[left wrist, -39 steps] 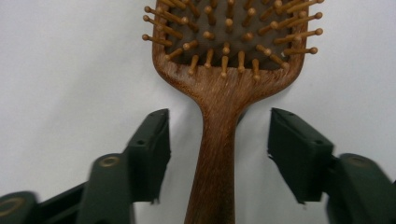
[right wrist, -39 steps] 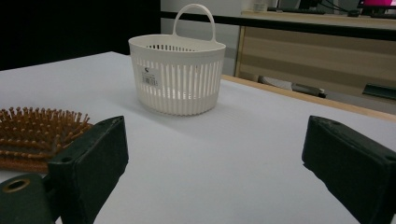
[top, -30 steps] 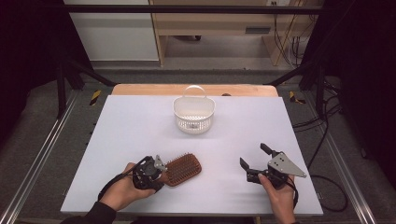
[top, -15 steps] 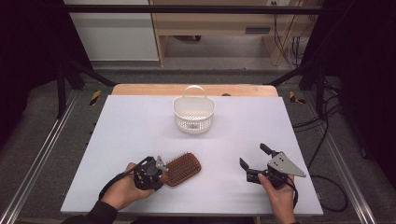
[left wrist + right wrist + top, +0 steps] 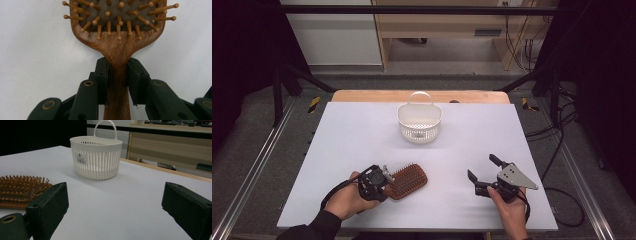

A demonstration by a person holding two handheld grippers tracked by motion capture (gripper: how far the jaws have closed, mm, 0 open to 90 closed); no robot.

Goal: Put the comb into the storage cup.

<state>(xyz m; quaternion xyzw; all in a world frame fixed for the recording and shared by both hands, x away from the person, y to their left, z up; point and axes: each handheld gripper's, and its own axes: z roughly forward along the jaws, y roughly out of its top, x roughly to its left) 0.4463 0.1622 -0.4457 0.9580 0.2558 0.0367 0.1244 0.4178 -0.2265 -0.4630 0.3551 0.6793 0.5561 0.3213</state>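
Note:
A brown wooden hairbrush (image 5: 408,181) lies bristles-up on the white table near its front edge. My left gripper (image 5: 379,186) is shut on the brush's handle (image 5: 117,82), with one jaw pressed against each side just below the paddle head (image 5: 117,22). My right gripper (image 5: 482,175) rests open at the front right, well apart from the brush, nothing between its jaws. From the right gripper view the hairbrush (image 5: 21,191) lies at the left and a white slotted basket (image 5: 96,157) stands ahead.
The white basket (image 5: 419,122) with a loop handle stands upright at the back middle of the table (image 5: 362,135). A wooden strip (image 5: 362,96) runs along the far edge. Black frame bars and cables surround the table.

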